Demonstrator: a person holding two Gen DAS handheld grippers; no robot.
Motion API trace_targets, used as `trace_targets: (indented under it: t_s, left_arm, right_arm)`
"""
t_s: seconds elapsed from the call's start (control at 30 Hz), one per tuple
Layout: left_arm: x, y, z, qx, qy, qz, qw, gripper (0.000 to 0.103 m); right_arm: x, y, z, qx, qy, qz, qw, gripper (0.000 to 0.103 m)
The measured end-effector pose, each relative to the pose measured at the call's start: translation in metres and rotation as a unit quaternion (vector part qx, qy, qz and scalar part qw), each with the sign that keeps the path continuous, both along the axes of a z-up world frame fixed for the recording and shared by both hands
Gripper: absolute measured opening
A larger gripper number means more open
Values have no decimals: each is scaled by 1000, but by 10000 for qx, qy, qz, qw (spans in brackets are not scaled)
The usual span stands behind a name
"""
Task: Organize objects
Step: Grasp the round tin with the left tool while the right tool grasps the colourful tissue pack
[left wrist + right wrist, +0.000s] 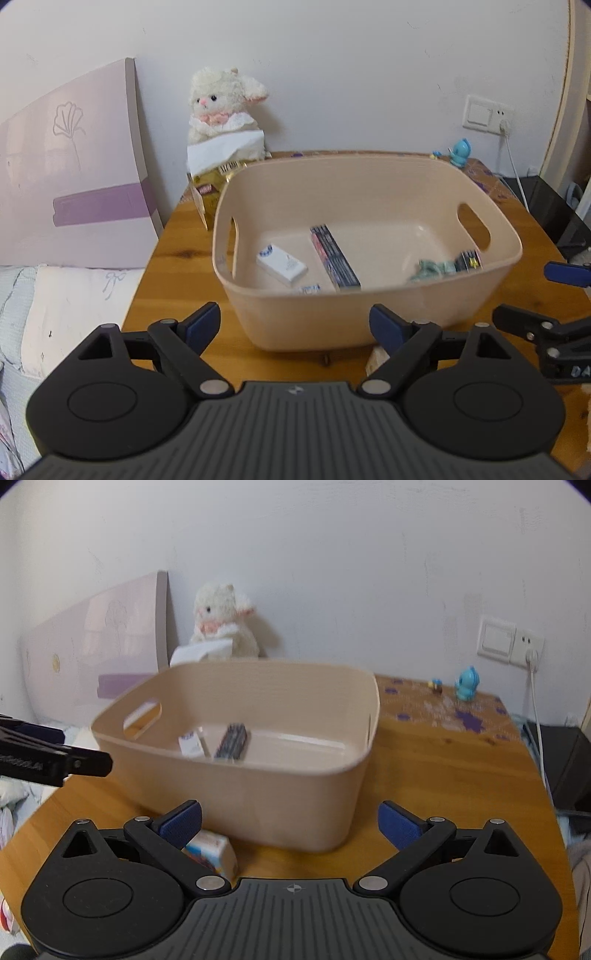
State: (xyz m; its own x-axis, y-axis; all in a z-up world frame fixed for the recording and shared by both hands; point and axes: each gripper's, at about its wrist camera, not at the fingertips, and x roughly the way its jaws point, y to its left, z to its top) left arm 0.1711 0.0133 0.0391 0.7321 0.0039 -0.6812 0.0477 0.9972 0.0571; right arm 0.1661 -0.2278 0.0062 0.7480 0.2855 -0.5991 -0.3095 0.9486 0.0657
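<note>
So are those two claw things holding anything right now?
No. The left gripper and right gripper both have their fingers spread with nothing between them, in front of the beige bin.

Bin (369, 321) mid-table (170, 258); plush (221, 107) behind at 11 o'clock, figurine (461, 150) at 1, small carton (212, 851) at 6.

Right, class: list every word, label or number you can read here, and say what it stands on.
"DA": cut-off white letters on the right gripper, in the left wrist view.
White lettering on the left gripper: too blurred.
Print on the packets in the beige basket: too small.
Yellow packet's barcode label: unreadable.
</note>
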Motion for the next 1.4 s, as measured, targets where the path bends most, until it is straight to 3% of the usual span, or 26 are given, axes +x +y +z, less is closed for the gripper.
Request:
trace_targets:
  t_s: [0.53, 0.97, 1.4]
  left_arm:
    - [-21, -27, -60, -214, 669, -196, 9973, 89]
    - [-18, -55, -100, -123, 963, -425, 9944, 89]
    - [-9, -2, -113, -203, 844, -78, 9962, 91]
  right_arm:
    - [-10, -26, -59, -310, 659, -242, 9970, 103]
    - [-13, -23, -75, -469, 760, -286, 9956, 103]
    - [-11, 20, -83, -375, 765, -54, 9963, 103]
